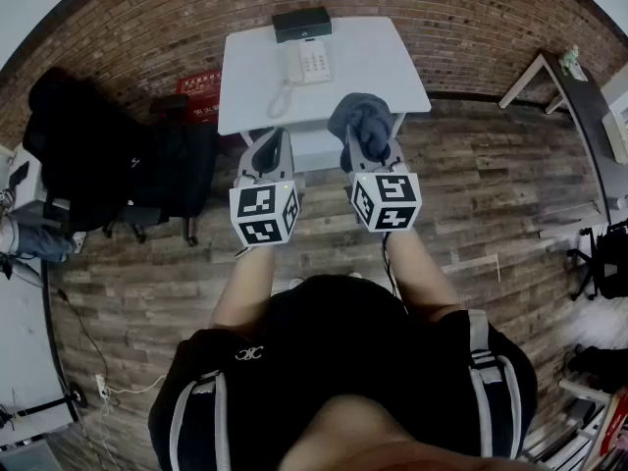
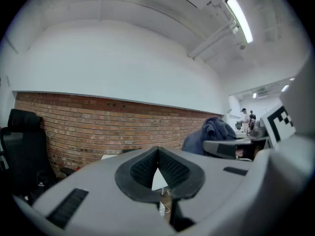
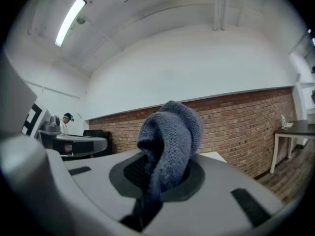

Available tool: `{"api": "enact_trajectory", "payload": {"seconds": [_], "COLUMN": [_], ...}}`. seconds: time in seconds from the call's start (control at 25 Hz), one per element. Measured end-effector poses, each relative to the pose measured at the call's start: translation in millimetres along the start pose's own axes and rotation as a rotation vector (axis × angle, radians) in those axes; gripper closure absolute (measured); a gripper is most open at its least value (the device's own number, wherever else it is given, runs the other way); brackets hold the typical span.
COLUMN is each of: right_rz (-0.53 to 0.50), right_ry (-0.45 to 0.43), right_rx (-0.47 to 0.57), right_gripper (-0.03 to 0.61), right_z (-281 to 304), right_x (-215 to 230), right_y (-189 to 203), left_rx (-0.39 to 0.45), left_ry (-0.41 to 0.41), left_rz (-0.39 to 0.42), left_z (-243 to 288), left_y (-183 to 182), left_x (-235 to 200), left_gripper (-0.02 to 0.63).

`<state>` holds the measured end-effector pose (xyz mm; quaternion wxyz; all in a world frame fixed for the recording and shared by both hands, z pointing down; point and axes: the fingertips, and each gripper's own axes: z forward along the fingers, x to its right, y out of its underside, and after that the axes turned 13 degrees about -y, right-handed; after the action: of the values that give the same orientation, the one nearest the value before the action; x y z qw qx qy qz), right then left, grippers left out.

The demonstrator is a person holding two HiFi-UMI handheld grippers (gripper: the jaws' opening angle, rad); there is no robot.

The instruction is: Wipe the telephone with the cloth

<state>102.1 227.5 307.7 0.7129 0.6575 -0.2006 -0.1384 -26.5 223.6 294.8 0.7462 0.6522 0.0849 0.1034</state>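
A white telephone [image 1: 307, 64] with a coiled cord lies on the white table [image 1: 392, 57], beside a black box [image 1: 301, 24] at the table's far edge. Both grippers hover side by side in front of the table's near edge, pointing at it. My right gripper [image 1: 366, 141] is shut on a bunched blue-grey cloth [image 1: 360, 121]; in the right gripper view the cloth [image 3: 170, 136] bulges up out of the jaws and hides the fingertips. My left gripper [image 1: 270, 138] is shut with nothing in it, its pads [image 2: 147, 168] meeting at the tips. The cloth [image 2: 212, 131] also shows in the left gripper view.
A black office chair draped with dark clothing [image 1: 108, 155] stands left of the table, next to a red item [image 1: 201, 86]. A brick wall [image 1: 471, 18] runs behind the table. Another desk [image 1: 579, 96] stands at the far right. The floor is wooden planks. A person [image 2: 244, 119] stands far off.
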Motion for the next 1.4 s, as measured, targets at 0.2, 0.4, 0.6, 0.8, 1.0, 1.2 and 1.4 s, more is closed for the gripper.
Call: {"api": "enact_trajectory", "payload": {"seconds": [0.2,0.4,0.6,0.8,1.0,1.2,1.4], "right_rz": [-0.021,-0.029,-0.008,-0.008,-0.009,-0.014,-0.008], "right_ry": [0.012,-0.031,-0.058,-0.108,-0.123,-0.126,-0.132], "right_rx": [0.015,0.020,0.008,-0.014,0.031,0.031,0.014], "right_gripper": [0.548,0.548,0.548,0.548,0.548,0.548,0.548], "right_z": [-7,-8,-13,-16,-31,-31,-14], "right_x": [7,9,22,35,51,60,70], "right_y": [-3,-2,5,9,5,12,20], "left_rx": [-0.010,-0.012,-0.018,-0.020,-0.024,-0.036,-0.027], "left_ry": [-0.003,-0.016,-0.035,-0.058,-0.074,-0.091,-0.095], "left_rz": [-0.001,0.002,0.000,0.000,-0.014,0.005,-0.007], "left_z": [4,9,14,22,23,27,44], "left_y": [3,4,8,10,16,24,25], "left_x": [10,20,35,52,74,80,75], "left_gripper": [0.614,0.613,0.613,0.612,0.613,0.613,0.613]}}
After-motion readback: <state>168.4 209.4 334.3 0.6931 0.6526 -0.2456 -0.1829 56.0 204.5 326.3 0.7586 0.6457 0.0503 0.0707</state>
